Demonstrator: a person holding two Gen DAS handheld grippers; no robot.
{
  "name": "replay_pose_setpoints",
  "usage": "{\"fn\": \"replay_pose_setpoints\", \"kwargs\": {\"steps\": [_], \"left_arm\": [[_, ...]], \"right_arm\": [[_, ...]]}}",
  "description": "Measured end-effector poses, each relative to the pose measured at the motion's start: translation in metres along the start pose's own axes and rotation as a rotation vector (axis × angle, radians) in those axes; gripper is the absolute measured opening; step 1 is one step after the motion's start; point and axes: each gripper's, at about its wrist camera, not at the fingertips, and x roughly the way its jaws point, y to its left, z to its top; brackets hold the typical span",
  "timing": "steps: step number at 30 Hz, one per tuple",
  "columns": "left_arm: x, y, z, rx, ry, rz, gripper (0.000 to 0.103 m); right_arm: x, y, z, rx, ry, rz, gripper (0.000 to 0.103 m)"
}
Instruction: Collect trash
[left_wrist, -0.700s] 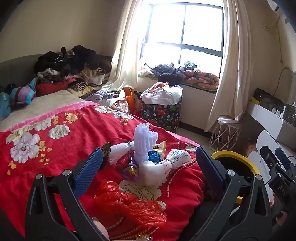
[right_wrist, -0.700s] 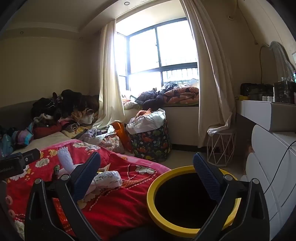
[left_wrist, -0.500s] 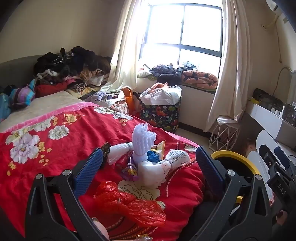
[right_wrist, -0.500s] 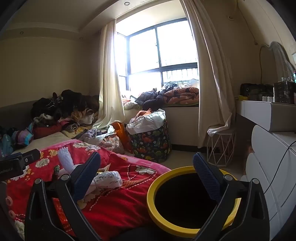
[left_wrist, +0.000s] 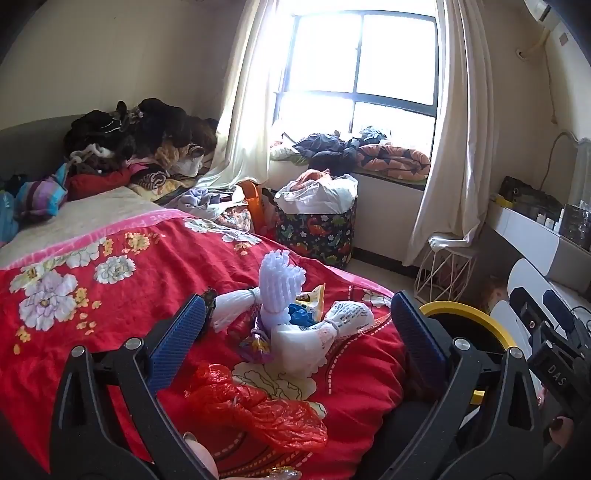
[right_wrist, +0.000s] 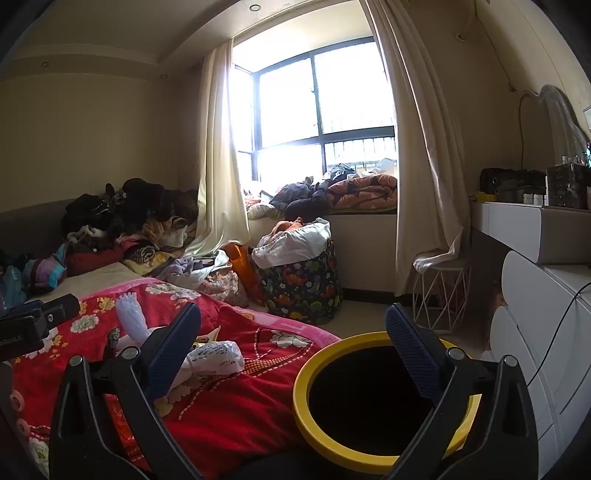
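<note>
A heap of trash lies on the red flowered bedspread (left_wrist: 110, 295): white foam fruit nets (left_wrist: 279, 280), a tied white plastic bag (left_wrist: 314, 332), a yellow wrapper (left_wrist: 312, 295) and a crumpled red plastic bag (left_wrist: 255, 406). My left gripper (left_wrist: 295, 332) is open and empty, just in front of the heap. A round bin with a yellow rim (right_wrist: 369, 402) stands at the bed's foot. My right gripper (right_wrist: 291, 347) is open and empty, above the bin's near edge. The white bag also shows in the right wrist view (right_wrist: 216, 356).
Piled clothes (left_wrist: 136, 136) lie at the bed's far end. A flowered laundry basket (left_wrist: 317, 225) stands by the window. A white wire stool (right_wrist: 439, 291) and a white dresser (right_wrist: 535, 295) are on the right.
The left wrist view has shifted very slightly; the heap sits marginally lower in it. The right gripper has not moved.
</note>
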Motion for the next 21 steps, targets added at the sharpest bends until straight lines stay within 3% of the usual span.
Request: {"fn": "replay_pose_setpoints", "kwargs": {"steps": [21], "left_arm": [[-0.0014, -0.0003, -0.0033, 0.003, -0.008, -0.002, 0.092]], "right_arm": [[-0.0014, -0.0023, 0.0045, -0.005, -0.001, -0.002, 0.097]]}}
